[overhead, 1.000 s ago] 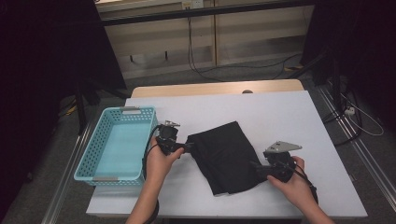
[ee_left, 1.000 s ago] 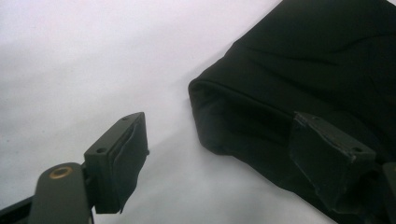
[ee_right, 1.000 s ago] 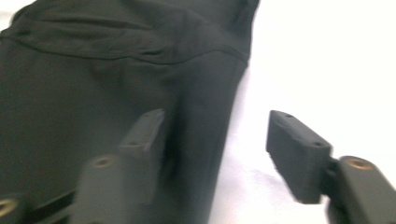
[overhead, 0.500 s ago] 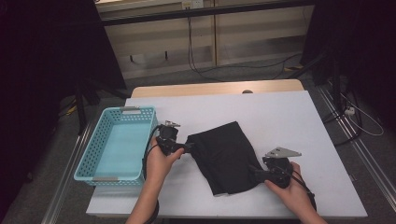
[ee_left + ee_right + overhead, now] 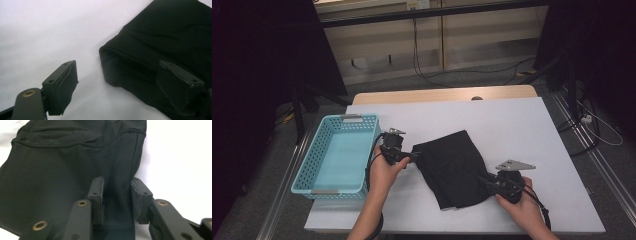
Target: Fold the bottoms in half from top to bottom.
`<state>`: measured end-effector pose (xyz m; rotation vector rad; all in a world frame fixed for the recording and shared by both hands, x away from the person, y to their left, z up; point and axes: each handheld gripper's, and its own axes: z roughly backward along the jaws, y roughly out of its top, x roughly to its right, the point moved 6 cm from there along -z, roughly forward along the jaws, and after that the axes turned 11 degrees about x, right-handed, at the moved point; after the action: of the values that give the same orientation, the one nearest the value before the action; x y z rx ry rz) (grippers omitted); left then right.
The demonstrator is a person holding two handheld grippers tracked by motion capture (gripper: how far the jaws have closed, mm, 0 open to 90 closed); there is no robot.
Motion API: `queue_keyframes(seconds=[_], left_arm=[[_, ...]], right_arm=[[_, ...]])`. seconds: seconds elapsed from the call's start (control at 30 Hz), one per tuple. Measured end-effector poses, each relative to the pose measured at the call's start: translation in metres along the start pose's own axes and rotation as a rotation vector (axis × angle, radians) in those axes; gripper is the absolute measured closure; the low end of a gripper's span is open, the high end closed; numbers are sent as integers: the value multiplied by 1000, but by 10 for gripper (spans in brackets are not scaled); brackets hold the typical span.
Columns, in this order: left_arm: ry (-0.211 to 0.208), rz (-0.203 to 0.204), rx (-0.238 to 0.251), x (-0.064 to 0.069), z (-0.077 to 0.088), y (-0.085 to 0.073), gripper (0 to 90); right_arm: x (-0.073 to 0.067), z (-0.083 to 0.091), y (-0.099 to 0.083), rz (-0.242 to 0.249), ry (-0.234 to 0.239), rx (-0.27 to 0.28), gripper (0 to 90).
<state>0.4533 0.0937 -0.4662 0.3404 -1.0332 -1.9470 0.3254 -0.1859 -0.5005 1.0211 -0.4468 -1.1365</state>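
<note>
Closing right tool (image 5: 117, 195) on black garment's (image 5: 454, 167) near edge, fabric between jaws, not yet pinched; our left tool (image 5: 120, 82) gapes wide at opposite corner, on white counter (image 5: 512, 125).

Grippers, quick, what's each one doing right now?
Left gripper: open, jaws astride the black cloth's corner.
Right gripper: jaws have just been closing on a fold of the cloth, pads not yet pressing.
</note>
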Motion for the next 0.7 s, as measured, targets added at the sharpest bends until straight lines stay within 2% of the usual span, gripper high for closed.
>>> queue_keyframes(seconds=[0.13, 0.2, 0.37, 0.43, 0.5, 0.53, 0.7], left_arm=[[-4, 17, -6, 1, 0, 3, 169], [-5, 27, -14, 2, -2, 3, 160], [-5, 53, -32, 3, -8, 6, 129], [-14, 40, -45, 5, -11, 7, 115], [-1, 38, -56, 5, -15, 8, 104], [2, 37, -59, 5, -17, 8, 104], [12, 59, -88, 4, -30, 7, 101]], right_arm=[[-1, -3, 0, -23, 30, 3, 786], [-2, -5, 1, -25, 46, 5, 804], [-6, -7, 3, -22, 78, 16, 820], [-8, -7, 4, -14, 83, 23, 822], [-11, -6, 5, -16, 94, 23, 824], [-13, -6, 5, -1, 92, 27, 825], [-15, -6, 6, 5, 98, 33, 825]])
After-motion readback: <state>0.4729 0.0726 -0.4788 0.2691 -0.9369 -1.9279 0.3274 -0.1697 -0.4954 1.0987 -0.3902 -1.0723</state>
